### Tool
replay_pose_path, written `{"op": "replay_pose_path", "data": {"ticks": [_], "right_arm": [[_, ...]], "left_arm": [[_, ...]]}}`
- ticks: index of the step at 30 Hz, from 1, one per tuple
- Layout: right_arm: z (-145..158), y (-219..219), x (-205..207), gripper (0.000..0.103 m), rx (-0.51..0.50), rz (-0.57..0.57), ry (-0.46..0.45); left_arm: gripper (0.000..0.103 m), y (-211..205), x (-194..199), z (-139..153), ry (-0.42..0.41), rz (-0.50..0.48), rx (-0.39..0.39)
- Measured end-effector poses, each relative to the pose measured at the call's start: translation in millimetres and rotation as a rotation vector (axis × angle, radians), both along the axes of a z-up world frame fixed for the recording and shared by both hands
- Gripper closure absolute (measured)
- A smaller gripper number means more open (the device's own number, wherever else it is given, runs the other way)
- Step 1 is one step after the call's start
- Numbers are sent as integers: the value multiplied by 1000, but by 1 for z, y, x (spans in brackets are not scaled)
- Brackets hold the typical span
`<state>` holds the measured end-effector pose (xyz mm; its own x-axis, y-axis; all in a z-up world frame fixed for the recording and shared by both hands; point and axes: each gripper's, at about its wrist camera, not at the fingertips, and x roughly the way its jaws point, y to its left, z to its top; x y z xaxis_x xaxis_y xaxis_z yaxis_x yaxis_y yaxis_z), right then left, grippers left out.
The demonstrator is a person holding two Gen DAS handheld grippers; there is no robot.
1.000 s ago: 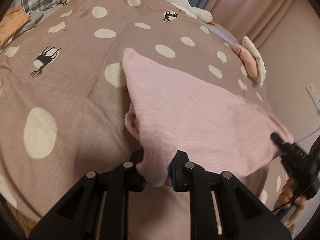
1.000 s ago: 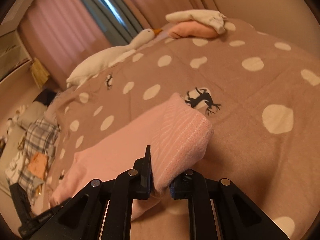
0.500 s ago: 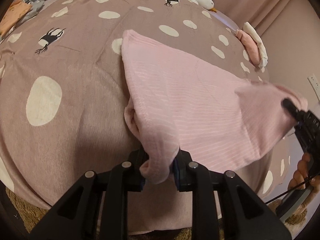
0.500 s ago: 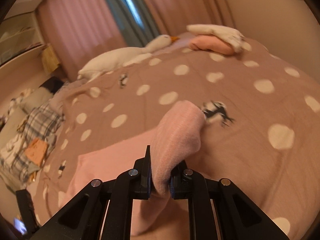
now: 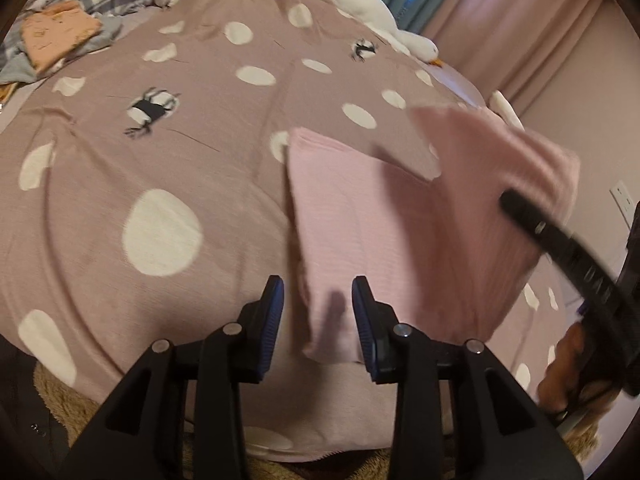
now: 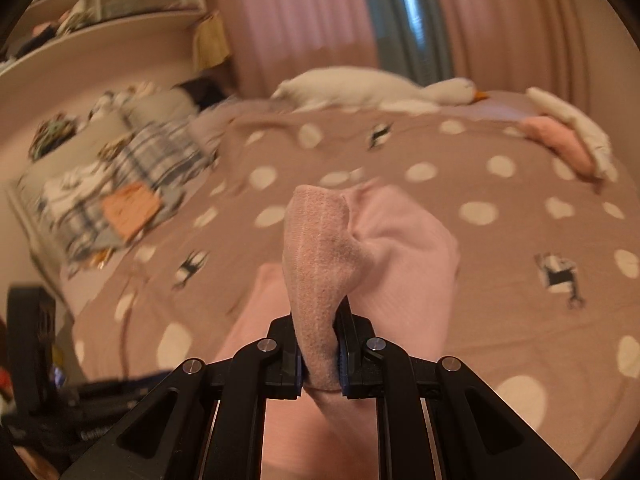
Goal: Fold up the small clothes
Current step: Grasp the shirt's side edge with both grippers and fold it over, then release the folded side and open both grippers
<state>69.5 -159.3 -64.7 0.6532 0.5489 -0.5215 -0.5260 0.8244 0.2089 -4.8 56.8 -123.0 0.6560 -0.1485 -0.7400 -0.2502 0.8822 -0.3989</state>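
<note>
On the left, we are holding the left hand-held gripper [image 5: 318,316] with its jaws apart, straddling the near edge of the pink garment [image 5: 360,232] without gripping it; the garment is lying on the bed [image 5: 160,160], partly lifted on the right side; there, we are keeping the right hand-held gripper [image 6: 320,360] clamped on a bunched corner of the fabric, raised above the rest; to fold well, we are judging that the raised corner should travel leftward over the flat half and land edge to edge, with the left side pinning the layer; the knit is looking soft, ribbed, slightly fuzzy; the bedspread is a dusty pink with pale dots.
</note>
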Motion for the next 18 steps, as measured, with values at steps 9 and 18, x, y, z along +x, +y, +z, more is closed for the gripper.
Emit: {"op": "replay_pose_path", "data": {"ticks": [9,18], "right_arm": [[-55,48,-1,88,-165,122,137],[-63,38,0,88,-109,123,220]], "left_arm": [[65,23,-9,-4,18,58,-20],[60,24,-9,1,-14,45,-52]]}}
